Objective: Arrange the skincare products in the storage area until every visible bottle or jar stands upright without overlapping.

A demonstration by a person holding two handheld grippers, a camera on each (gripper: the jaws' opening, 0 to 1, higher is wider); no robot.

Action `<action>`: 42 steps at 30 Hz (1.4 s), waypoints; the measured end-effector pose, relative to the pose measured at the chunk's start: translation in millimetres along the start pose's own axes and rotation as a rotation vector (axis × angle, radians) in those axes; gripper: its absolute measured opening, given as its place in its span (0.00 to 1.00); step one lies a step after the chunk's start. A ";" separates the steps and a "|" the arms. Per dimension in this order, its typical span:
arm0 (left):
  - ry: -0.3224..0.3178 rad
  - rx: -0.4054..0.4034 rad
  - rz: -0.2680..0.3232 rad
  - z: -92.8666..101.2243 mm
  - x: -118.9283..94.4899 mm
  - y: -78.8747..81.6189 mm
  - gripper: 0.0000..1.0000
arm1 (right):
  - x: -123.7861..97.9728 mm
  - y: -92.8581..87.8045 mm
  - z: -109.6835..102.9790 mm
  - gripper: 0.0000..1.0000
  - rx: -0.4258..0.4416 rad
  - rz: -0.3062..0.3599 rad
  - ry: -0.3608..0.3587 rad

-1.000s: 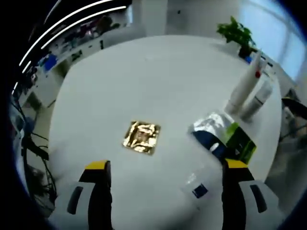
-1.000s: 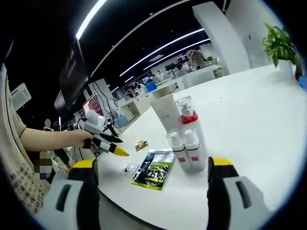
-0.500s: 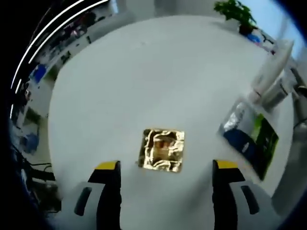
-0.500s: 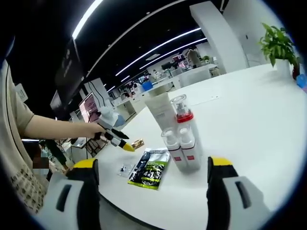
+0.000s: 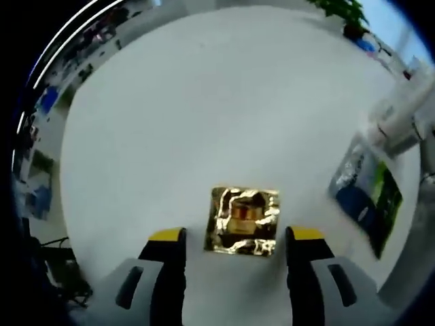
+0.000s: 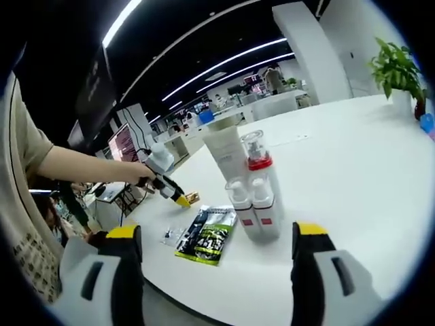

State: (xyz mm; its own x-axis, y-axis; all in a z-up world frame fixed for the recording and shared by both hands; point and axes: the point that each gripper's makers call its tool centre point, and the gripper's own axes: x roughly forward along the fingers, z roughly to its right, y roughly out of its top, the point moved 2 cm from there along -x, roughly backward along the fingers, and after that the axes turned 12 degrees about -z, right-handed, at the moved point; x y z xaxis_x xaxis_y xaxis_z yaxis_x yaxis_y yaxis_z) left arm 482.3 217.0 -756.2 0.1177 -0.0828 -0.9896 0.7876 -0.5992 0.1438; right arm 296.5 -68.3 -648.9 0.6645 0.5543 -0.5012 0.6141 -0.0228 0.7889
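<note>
A crumpled gold foil sachet [image 5: 243, 221] lies flat on the white table [image 5: 204, 102], just ahead of and between the fingertips of my open left gripper [image 5: 236, 238]. In the right gripper view that left gripper [image 6: 170, 192], held in a person's hand, hovers beside the gold sachet [image 6: 193, 198]. Upright bottles stand together: a tall white tube [image 6: 228, 153], a clear-capped bottle with a red ring [image 6: 257, 163] and two small white bottles [image 6: 251, 207]. A green and silver pouch [image 6: 204, 236] lies flat next to them. My right gripper [image 6: 216, 234] is open, held back from the bottles.
A small clear sachet [image 6: 170, 236] lies near the table's front edge, left of the pouch. The pouch [image 5: 370, 197] and blurred bottles [image 5: 401, 125] sit at the right in the left gripper view. A potted plant [image 6: 397, 64] stands at the far edge. Desks and monitors lie beyond.
The left gripper has come down and closer over the gold sachet, which now sits between its fingertips. The right gripper view has barely shifted; the bottles stay put.
</note>
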 end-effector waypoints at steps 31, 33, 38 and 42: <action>-0.018 -0.372 0.088 8.1 -19.4 -10.0 0.37 | -0.4 0.5 -3.2 0.90 -0.021 0.001 0.006; -0.025 -0.382 0.099 11.4 -20.9 -12.3 0.37 | -0.8 1.1 -3.5 0.90 -0.019 0.005 0.007; -0.041 -0.422 0.114 25.0 -24.2 -19.0 0.37 | -1.7 2.4 -4.7 0.90 -0.018 0.012 0.010; -0.057 -0.498 0.125 35.2 -23.8 -23.3 0.37 | -2.2 3.0 -4.9 0.90 -0.017 0.016 0.011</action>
State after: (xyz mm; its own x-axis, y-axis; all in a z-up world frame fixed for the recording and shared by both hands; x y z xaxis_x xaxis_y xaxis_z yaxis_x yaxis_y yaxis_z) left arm 439.9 204.9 -736.1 0.2073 -0.1811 -0.9614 0.9637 -0.1313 0.2326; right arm 294.8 -65.6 -643.7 0.6696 0.5633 -0.4841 0.5956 -0.0177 0.8031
